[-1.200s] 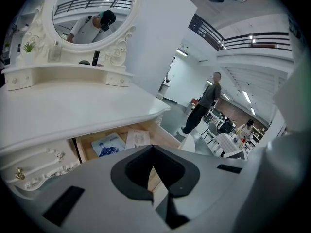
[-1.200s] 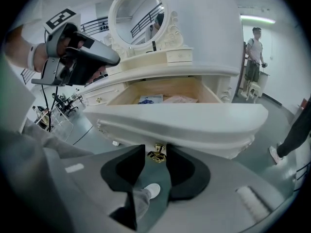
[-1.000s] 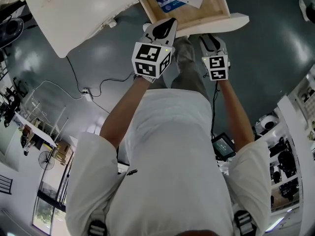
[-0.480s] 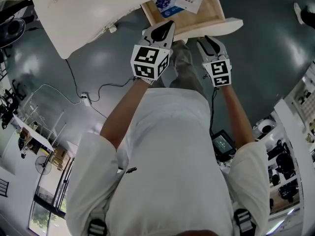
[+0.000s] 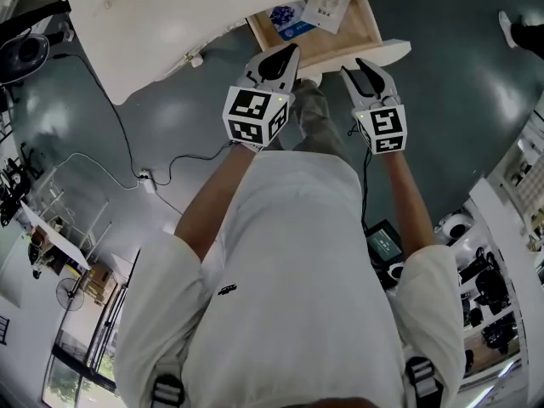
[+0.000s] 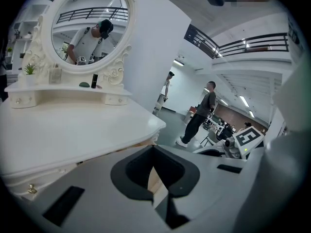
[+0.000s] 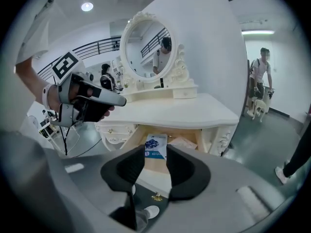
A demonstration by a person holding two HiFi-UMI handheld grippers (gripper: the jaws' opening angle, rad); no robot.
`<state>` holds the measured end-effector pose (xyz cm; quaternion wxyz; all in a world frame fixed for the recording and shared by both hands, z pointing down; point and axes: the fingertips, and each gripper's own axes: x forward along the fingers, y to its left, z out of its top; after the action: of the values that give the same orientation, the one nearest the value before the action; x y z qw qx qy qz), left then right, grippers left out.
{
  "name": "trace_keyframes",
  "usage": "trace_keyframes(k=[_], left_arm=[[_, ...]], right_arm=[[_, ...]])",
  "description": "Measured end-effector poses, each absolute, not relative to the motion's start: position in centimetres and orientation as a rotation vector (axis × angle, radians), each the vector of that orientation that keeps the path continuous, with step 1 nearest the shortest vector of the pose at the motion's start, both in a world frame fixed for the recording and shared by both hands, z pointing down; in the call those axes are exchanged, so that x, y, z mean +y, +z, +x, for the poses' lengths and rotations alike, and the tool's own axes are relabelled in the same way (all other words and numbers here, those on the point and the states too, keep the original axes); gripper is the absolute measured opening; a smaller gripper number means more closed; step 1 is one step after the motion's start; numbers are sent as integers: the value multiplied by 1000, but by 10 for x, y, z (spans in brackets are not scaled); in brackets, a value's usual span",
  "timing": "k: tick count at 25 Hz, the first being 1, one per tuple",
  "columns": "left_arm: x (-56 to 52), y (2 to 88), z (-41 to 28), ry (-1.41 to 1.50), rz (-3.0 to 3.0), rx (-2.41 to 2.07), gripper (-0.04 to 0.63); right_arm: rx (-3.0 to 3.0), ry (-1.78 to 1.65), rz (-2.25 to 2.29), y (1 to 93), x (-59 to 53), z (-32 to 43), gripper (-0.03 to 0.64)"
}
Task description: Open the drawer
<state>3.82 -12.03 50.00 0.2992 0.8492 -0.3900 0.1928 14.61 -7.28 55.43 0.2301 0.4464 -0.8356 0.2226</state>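
The cream dressing table (image 5: 187, 24) fills the top of the head view, and its drawer (image 5: 374, 53) stands pulled out, showing a wooden floor. Inside lie a blue packet (image 5: 285, 15) and white papers (image 5: 327, 8). Both grippers hover in front of the drawer, touching nothing. My left gripper (image 5: 280, 58) is shut with its tips meeting, just left of the drawer front. My right gripper (image 5: 367, 75) is open and empty. In the right gripper view the blue packet (image 7: 156, 147) shows through the gap between the pads, above the drawer's gold knob (image 7: 156, 196).
An oval mirror (image 6: 90, 25) and small items stand on the table's back shelf. A cable (image 5: 127, 155) runs over the grey floor at left. A small device (image 5: 387, 249) and shelving (image 5: 510, 253) are at right. People stand in the background (image 6: 197, 113).
Both grippers have risen in front of the open drawer, the right one more than the left. The drawer stays pulled out and neither gripper has taken hold of anything.
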Motion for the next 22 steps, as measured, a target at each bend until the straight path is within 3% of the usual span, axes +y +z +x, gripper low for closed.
trace_keyframes(k=[11,22], left_arm=[[-121,461,30,430,2286,-1069,5],[-120,425,19,351,2293,-1115,5]], right_arm=[[-2370,548,1349,488,-96,150,141],[-2364,462,1521,427,-120,171,71]])
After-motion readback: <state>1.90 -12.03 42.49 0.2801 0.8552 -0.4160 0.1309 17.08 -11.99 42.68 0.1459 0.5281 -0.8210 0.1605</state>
